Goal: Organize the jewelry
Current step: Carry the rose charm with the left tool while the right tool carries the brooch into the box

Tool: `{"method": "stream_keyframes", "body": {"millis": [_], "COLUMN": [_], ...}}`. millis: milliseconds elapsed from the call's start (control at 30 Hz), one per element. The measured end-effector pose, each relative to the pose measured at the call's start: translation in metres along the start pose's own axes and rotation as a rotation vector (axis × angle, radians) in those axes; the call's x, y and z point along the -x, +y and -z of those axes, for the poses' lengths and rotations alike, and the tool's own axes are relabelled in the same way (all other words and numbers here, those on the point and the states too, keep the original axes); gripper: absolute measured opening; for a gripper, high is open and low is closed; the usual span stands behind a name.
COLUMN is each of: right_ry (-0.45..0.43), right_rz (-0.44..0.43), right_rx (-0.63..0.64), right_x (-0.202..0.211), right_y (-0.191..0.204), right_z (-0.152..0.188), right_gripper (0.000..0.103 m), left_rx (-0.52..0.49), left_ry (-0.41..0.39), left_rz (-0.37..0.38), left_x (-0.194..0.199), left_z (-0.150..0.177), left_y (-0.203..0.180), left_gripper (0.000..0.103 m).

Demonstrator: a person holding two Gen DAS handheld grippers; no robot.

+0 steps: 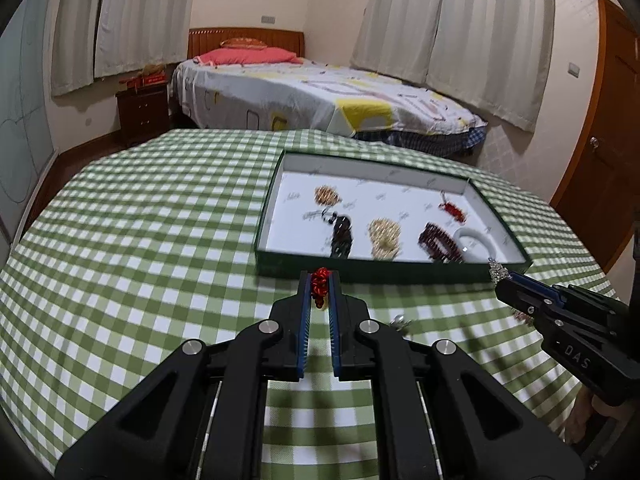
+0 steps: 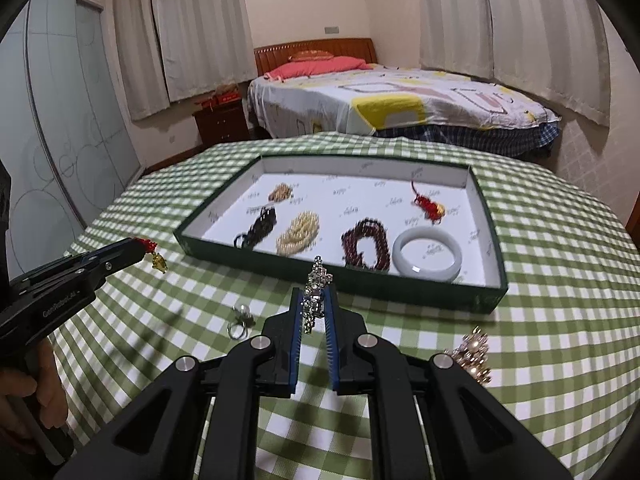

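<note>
Both tools are loaded: left tool [image 1: 320,280] is clamped on a red knot charm [image 1: 319,285], right tool [image 2: 316,300] on a sparkly chain [image 2: 315,298]. The tray [image 2: 400,292] sits straight ahead, just past both tips, the right one nearer.

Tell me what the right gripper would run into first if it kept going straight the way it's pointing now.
Probably the near green wall of the tray, roughly below the dark red bead bracelet. The right gripper, shut on a silver rhinestone piece, points down at it over bare tablecloth. Depth is uncertain, so it might meet the cloth first.
</note>
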State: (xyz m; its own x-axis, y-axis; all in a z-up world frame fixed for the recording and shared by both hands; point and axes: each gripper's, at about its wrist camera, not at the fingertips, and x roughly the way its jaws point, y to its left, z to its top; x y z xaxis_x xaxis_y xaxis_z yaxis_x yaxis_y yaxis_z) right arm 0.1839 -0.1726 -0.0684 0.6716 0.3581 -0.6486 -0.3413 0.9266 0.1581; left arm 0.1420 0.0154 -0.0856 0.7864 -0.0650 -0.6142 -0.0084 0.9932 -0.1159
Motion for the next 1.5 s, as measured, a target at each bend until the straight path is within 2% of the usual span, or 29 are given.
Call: {"method": "stream_keyframes", "body": {"millis": [400, 733, 933, 1133, 1500], "right_ry": [-0.104, -0.157, -0.105, -0.012, 0.131], "right_rz": [0.018, 0.048, 0.058, 0.073, 0.092], "right_rx": [-0.011, 0.0, -0.012, -0.043, -0.072], "right_x": [0.012, -0.018, -0.057, -0.098, -0.135], "right_y": [-0.013, -0.031, -0.045, -0.06, -0.07], "right_z": [-0.04, -0.084, -0.094, -0.092, -0.087], "right_gripper": [0.012, 0.011, 0.011, 0.011, 0.011], "left_rx": [-0.016, -0.07, -0.091, -0.113, -0.124], "left_ry": [-0.074, -0.124, -0.061, 0.052, 0.199], "left_rz": [0.078, 0.105, 0.1, 0.088, 0.059], "left_x": [-0.003, -0.043, -0.096, -0.151, -0.2], "left_z": [-0.047, -0.095, -0.111, -0.108, -0.103], "left_y": [-0.024, -0.048, -0.053, -0.058, -0.06], "left_gripper": [0.009, 0.009, 0.009, 0.009, 0.009]}}
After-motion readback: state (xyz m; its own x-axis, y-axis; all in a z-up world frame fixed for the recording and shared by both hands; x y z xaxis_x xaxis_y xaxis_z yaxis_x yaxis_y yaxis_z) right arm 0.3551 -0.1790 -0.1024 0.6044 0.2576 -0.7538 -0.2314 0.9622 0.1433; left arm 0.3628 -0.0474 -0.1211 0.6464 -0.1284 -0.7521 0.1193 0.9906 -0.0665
